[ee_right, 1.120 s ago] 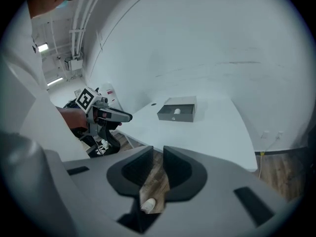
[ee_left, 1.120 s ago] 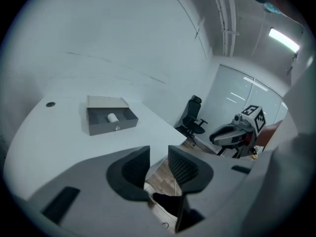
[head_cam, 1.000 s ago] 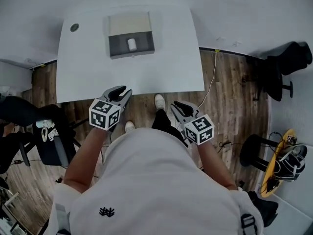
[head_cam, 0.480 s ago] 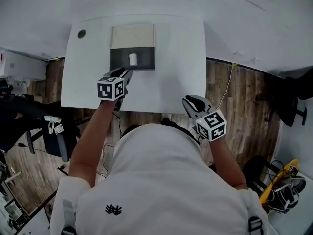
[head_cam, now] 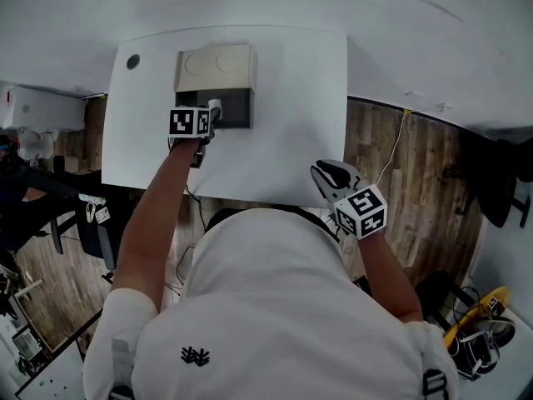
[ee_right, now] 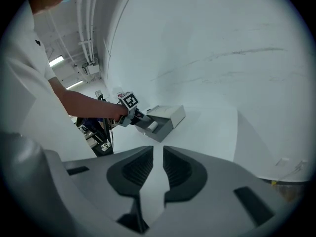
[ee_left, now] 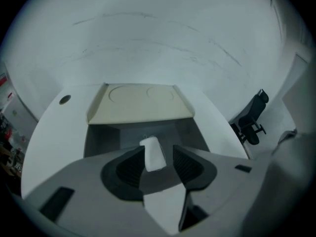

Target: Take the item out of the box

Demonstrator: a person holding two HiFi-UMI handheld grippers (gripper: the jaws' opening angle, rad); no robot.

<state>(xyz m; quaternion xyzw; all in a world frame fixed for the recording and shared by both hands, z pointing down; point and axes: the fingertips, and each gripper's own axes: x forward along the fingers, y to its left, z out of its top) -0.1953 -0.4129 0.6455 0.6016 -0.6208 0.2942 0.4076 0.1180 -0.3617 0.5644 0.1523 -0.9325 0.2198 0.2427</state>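
Observation:
A box stands at the back of the white table (head_cam: 287,123), its beige lid (head_cam: 213,67) folded back and its dark grey tray (head_cam: 238,107) open. A small white item (ee_left: 153,154) stands upright in the tray. My left gripper (head_cam: 210,117) reaches into the tray, and its jaws (ee_left: 158,151) are opening with the item between them; the left pad is close to it and the right pad stands apart. My right gripper (head_cam: 323,170) hangs at the table's front right edge, jaws (ee_right: 158,153) almost together with nothing between them. From there I see the box (ee_right: 170,113) far off.
A round dark grommet (head_cam: 132,60) sits in the table's back left corner. Wooden floor lies round the table, with a cable (head_cam: 391,152) on the right, a black chair (head_cam: 504,194) at the far right and clutter at the left.
My left gripper has gone from in front of the table up into the box, and its jaws now stand round the white item. The right gripper stays near the front edge.

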